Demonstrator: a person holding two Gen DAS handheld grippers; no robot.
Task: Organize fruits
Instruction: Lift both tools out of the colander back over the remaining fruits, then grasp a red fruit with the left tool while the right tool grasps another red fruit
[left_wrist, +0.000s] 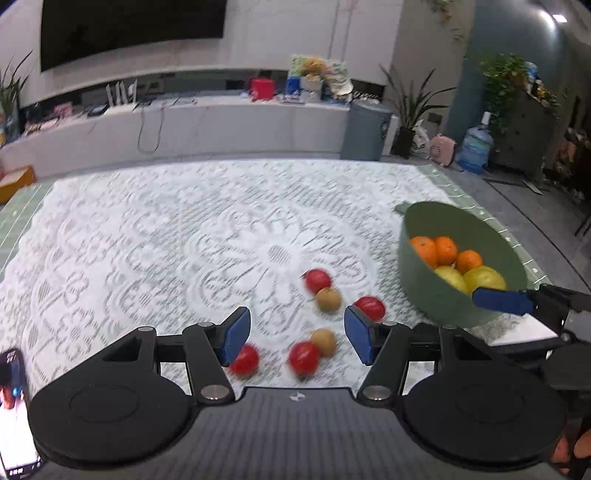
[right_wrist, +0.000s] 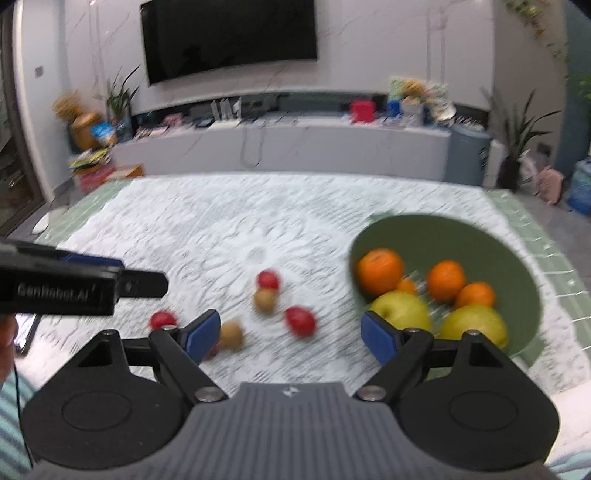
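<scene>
Six loose fruits (left_wrist: 317, 280) lie just ahead of & betw our jaws, both grippers (L (left_wrist: 295, 332), R (right_wrist: 288, 334)) wide & empty, green bowl (left_wrist: 417, 288) off to R – we'd centre one fruit before closing.

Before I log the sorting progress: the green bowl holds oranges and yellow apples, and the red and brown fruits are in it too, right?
Not quite. The green bowl does hold oranges and yellow apples, but the red fruits and brown fruits lie loose on the lace tablecloth, as the right wrist view shows.
</scene>
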